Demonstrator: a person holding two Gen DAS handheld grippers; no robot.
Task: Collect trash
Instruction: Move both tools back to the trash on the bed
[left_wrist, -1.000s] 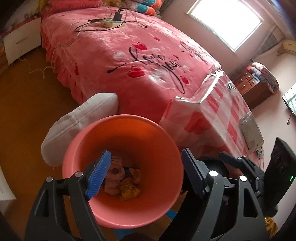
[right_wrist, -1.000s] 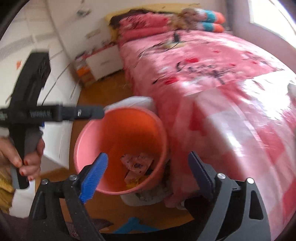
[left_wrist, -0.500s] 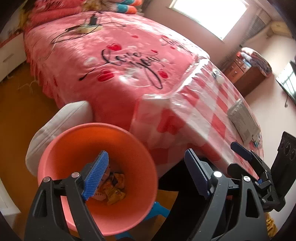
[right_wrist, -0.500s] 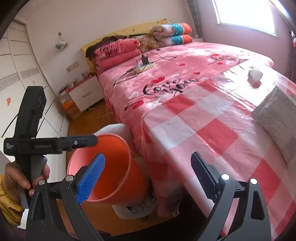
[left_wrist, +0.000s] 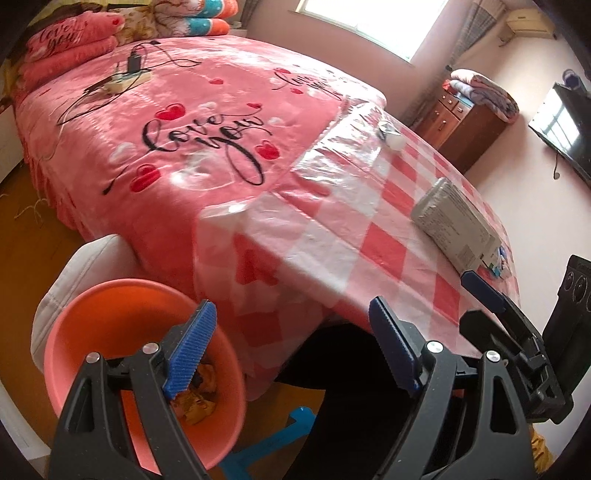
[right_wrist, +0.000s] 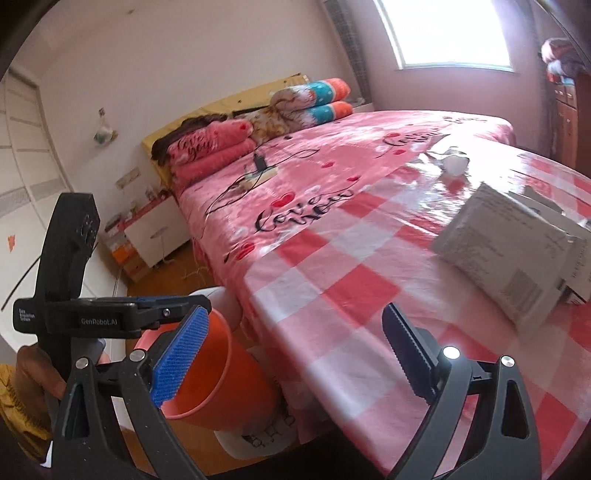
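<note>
Left wrist: bin (left_wrist: 110, 325) below-left of L gripper (left_wrist: 291, 347).

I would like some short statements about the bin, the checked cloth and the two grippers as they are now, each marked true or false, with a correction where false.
1. The orange bin has wrappers in it. True.
2. The left gripper is shut on a wrapper. False: its jaws are open and hold nothing.
3. A grey packet lies on the checked cloth. True.
4. The bin stands on top of the checked cloth. False: it stands low beside the cloth's edge, by a white cushion.
5. The right gripper is open and empty. True.
6. The power strip lies inside the bin. False: it lies on the pink bedspread.
</note>
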